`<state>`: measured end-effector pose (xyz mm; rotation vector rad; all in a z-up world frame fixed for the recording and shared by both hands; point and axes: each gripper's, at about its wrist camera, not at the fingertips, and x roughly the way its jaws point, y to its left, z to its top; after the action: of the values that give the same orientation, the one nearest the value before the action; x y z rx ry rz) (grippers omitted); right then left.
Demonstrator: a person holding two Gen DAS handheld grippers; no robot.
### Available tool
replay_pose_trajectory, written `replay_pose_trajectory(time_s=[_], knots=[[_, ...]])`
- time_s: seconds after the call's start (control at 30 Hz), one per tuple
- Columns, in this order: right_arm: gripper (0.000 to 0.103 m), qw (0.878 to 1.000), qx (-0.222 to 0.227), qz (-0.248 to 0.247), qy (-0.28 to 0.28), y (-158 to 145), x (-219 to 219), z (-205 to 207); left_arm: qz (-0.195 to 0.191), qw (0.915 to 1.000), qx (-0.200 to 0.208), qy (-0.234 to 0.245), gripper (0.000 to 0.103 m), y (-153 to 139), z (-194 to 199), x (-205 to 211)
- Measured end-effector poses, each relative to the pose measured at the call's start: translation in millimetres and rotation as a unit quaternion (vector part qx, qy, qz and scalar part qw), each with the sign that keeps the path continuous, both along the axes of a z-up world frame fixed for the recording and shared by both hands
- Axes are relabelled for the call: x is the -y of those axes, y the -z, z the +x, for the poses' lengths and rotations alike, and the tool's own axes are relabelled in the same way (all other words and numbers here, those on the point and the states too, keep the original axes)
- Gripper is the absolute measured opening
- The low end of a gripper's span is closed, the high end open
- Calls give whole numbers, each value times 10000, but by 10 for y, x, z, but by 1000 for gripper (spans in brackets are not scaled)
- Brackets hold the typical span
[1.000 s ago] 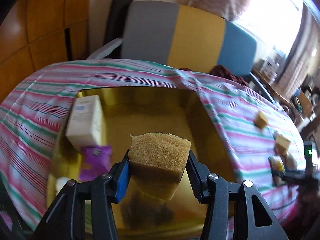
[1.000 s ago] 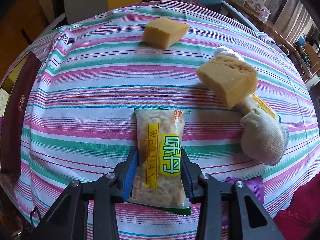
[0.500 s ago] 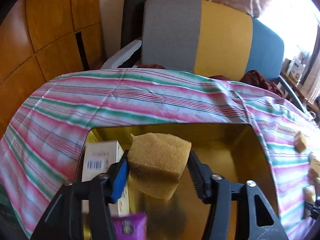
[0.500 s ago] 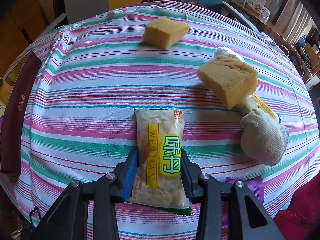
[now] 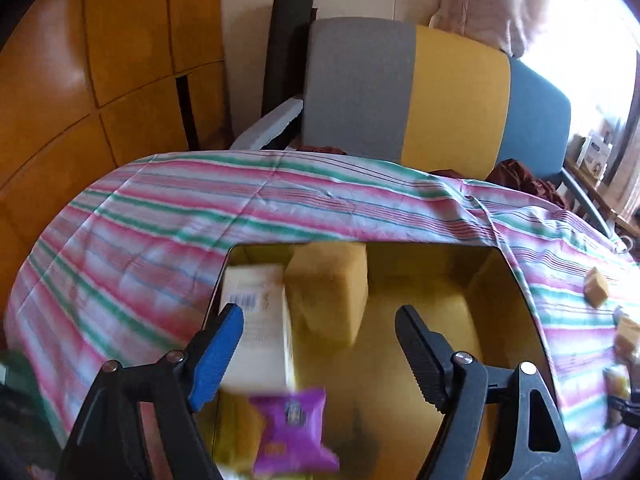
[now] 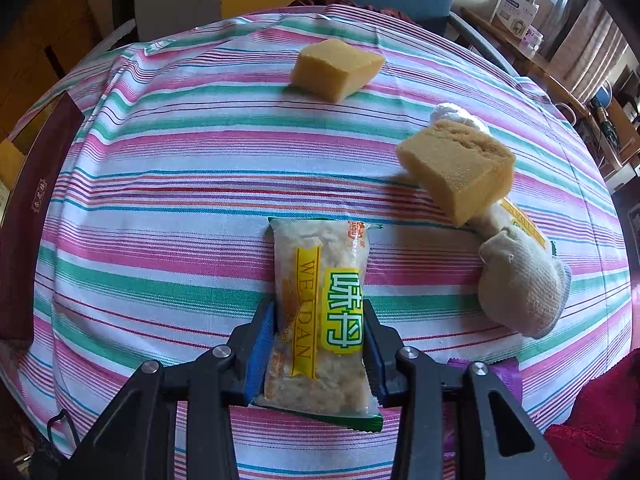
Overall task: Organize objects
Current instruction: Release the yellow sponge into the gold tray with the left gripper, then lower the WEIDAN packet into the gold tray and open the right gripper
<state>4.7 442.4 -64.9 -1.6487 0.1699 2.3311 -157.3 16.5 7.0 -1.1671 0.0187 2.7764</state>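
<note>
Left claw [image 5: 320, 320] is opening, sponge [image 5: 328, 292] free at centre; right claw [image 6: 320, 320] pinches the light, crinkly snack packet [image 6: 320, 308] mid-body.

The left gripper [image 5: 320, 336] hangs over a gold-lined box [image 5: 496, 280] on the striped tablecloth [image 5: 160, 220], its jaws opening. A yellow sponge block [image 5: 328, 292] sits free beyond them, touching neither pad, beside a white carton [image 5: 256, 320]. A purple packet [image 5: 292, 428] lies nearer, blurred.
</note>
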Motion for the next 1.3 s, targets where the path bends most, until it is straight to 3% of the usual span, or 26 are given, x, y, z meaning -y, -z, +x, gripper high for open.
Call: replay_pose_trajectory(time_s=[0.23, 0.37, 0.57, 0.77, 0.87, 0.97, 1.17, 1.3], knots=[[39, 10000, -1, -37, -19, -37, 176, -34, 75, 10000, -6, -2, 83, -7, 511, 173], [39, 9993, -257, -211, -197, -207, 443, -141, 183, 9998, 69, -105, 83, 9, 696, 325], [39, 9928, -759, -465, -798, -565, 1112, -399, 199, 9990, 181, -352, 83, 94, 863, 540], [39, 9756, -1107, -851, -1692, -877, 1992, -734, 154, 9987, 106, -475, 83, 87, 973, 677], [39, 9672, -953, -1079, -2095, -822, 2455, -969, 259, 9979, 118, -574, 83, 93, 985, 765], [39, 9660, -606, -1162, -2227, -608, 2834, -1231, 367, 9968, 149, -697, 84, 109, 984, 865], [39, 9739, -228, -1151, -1941, -282, 3251, -1648, 476, 9950, 215, -846, 84, 160, 970, 992], [40, 9696, -253, -1863, -1569, -188, 3289, -1835, 533, 9941, 264, -910, 84, 195, 949, 1036]])
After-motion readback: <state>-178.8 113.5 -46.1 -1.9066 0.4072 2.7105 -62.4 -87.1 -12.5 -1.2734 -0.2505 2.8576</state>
